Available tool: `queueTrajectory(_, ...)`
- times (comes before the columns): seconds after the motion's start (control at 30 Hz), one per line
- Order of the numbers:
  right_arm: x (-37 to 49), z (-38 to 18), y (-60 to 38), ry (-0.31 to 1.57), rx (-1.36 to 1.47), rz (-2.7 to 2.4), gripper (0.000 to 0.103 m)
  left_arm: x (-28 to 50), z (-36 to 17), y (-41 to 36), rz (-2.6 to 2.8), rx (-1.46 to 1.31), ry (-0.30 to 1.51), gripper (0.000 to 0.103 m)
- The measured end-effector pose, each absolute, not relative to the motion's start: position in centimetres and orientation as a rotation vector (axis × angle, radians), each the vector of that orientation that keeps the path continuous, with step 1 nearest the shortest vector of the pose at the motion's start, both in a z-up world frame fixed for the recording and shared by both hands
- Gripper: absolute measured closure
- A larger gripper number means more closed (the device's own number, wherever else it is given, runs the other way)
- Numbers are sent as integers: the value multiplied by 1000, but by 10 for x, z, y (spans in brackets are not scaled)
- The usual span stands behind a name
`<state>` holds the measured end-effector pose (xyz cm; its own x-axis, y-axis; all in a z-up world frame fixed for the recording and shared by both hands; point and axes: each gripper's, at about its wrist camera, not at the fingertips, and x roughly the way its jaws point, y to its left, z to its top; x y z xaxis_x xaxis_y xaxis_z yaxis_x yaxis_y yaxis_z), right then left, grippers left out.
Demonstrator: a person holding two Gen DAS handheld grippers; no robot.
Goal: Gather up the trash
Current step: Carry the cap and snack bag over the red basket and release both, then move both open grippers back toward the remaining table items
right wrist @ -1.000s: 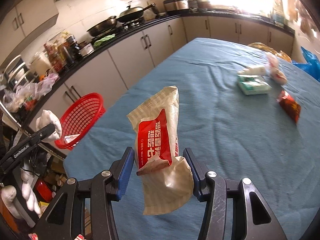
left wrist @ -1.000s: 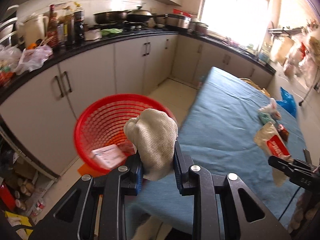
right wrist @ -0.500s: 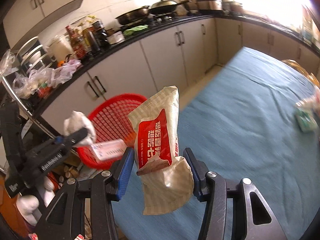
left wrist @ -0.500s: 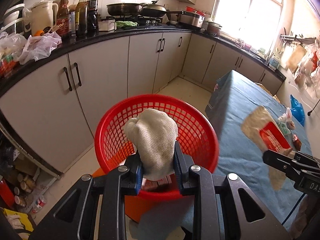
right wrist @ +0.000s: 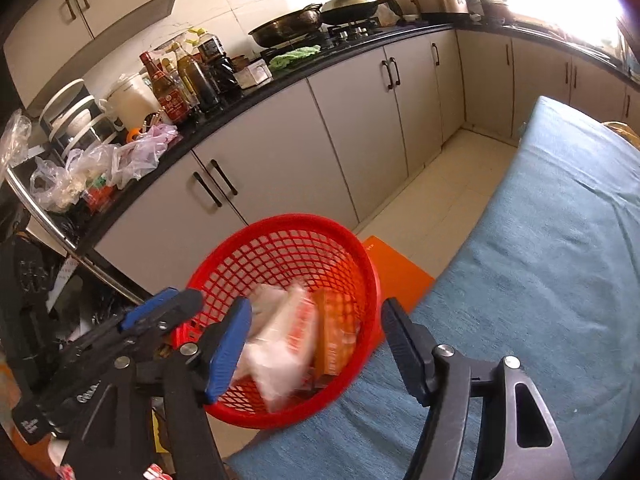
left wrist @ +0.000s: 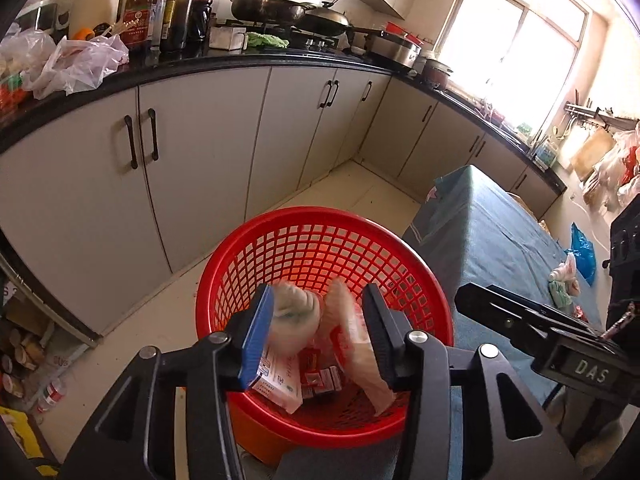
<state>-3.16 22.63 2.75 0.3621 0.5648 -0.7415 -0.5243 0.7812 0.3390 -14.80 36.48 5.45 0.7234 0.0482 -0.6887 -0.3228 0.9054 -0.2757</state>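
Observation:
The red mesh basket [left wrist: 320, 216] [right wrist: 280, 226] stands on the floor by the blue-clothed table [left wrist: 492, 240] [right wrist: 560, 240]. My left gripper [left wrist: 318, 336] hangs over it with its jaws opening; a crumpled beige wad [left wrist: 296, 320] drops blurred between them, clear of the right pad. My right gripper [right wrist: 316, 352] is over the basket too, jaws opening, and the beige-and-red wipes packet [right wrist: 284, 344] [left wrist: 352, 336] falls away from it into the basket. Each gripper shows in the other's view: left gripper [right wrist: 160, 312], right gripper [left wrist: 520, 316].
A white tissue pack [left wrist: 276, 380] and an orange box [right wrist: 332, 332] lie in the basket, which stands on an orange board [right wrist: 396, 276]. Grey cabinets [left wrist: 200, 160] under a cluttered black counter run behind it. More wrappers [left wrist: 564, 280] lie on the table's far end.
Both grippers moved from the table to above the basket. Their jaws opened; the wad and the wipes packet left the pads and are dropping in.

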Motion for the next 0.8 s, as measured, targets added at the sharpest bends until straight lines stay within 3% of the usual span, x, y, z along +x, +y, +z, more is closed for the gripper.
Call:
queueTrajectory(0.3, -44, 26, 188, 986, 35, 638, 31, -168, 66, 339, 274, -300, 715, 39)
queueTrajectory(0.8, -74, 39, 127, 951, 81, 574, 28, -191, 83, 288, 286, -166, 692, 38)
